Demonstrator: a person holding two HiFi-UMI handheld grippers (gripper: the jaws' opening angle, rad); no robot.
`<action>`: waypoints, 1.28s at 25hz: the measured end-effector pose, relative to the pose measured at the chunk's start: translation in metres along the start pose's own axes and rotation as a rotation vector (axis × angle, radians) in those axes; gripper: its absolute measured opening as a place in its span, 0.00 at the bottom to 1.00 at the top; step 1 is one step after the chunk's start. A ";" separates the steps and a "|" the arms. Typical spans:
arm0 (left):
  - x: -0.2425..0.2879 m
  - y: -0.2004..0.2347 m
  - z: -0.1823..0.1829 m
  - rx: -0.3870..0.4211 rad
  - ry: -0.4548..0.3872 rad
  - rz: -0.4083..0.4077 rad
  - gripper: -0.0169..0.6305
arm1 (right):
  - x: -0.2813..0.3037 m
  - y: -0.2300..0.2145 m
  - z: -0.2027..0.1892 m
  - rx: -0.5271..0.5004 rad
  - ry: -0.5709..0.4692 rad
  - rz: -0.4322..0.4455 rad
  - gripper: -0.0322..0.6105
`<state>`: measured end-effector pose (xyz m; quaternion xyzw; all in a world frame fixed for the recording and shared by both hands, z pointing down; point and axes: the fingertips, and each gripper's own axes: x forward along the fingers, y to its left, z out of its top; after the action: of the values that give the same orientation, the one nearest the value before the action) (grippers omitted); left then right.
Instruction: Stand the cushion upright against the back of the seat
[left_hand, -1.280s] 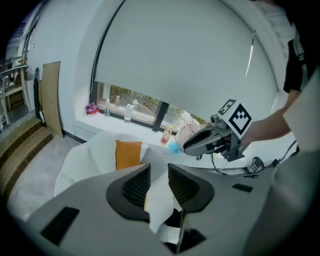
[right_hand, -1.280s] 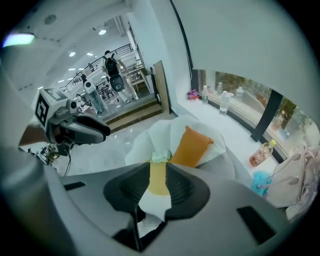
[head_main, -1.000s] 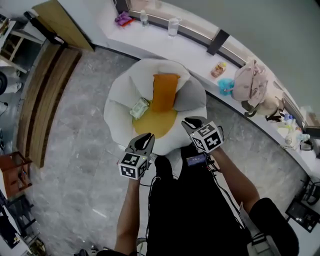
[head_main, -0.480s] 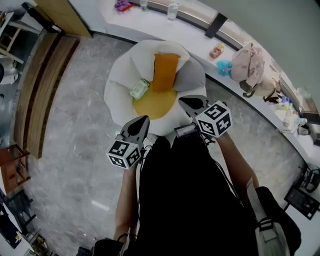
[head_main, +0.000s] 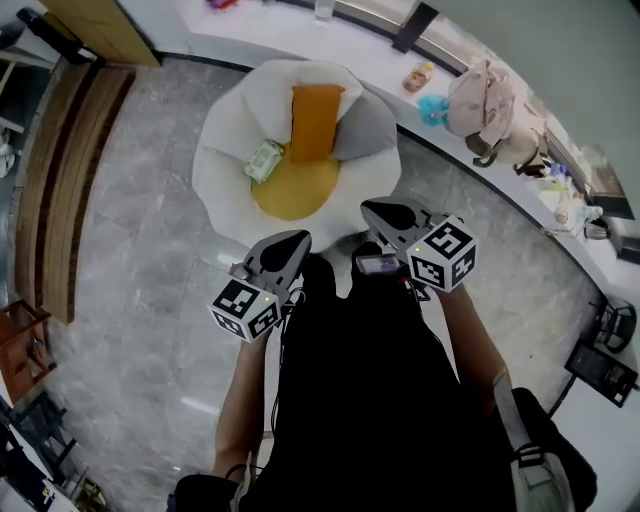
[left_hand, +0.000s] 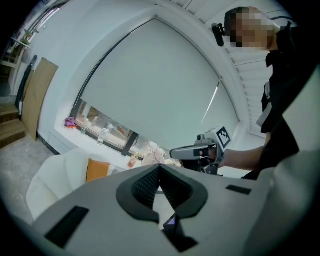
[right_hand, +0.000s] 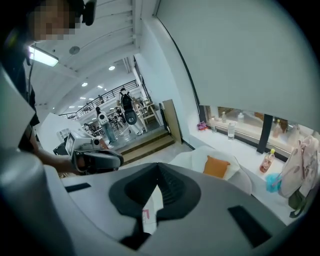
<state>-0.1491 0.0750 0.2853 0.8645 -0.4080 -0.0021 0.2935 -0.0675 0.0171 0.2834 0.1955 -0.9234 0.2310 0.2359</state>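
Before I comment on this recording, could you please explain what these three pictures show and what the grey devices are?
There is no robot here: a person holds a two-jaw tool in each hand. The head view comes from a camera on the person's head, looking steeply down at the left gripper and right gripper. The two gripper views come from cameras riding on each gripper, looking along its jaws. Both pairs of jaws are shut, with nothing between them. Ahead stands a white armchair with a yellow seat. An orange cushion stands against its back, a grey cushion is beside it, and a small greenish packet lies on the seat.
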 end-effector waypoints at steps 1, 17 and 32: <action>0.001 -0.003 0.000 0.003 -0.003 -0.009 0.05 | -0.003 0.002 -0.001 0.004 -0.006 -0.001 0.08; 0.027 -0.106 -0.028 -0.019 0.030 -0.069 0.05 | -0.097 0.031 -0.032 0.044 -0.129 0.098 0.08; 0.044 -0.228 -0.090 -0.015 0.041 -0.025 0.05 | -0.217 0.034 -0.120 0.098 -0.211 0.118 0.08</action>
<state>0.0622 0.2026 0.2546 0.8672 -0.3910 0.0090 0.3082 0.1341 0.1623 0.2515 0.1755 -0.9406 0.2675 0.1134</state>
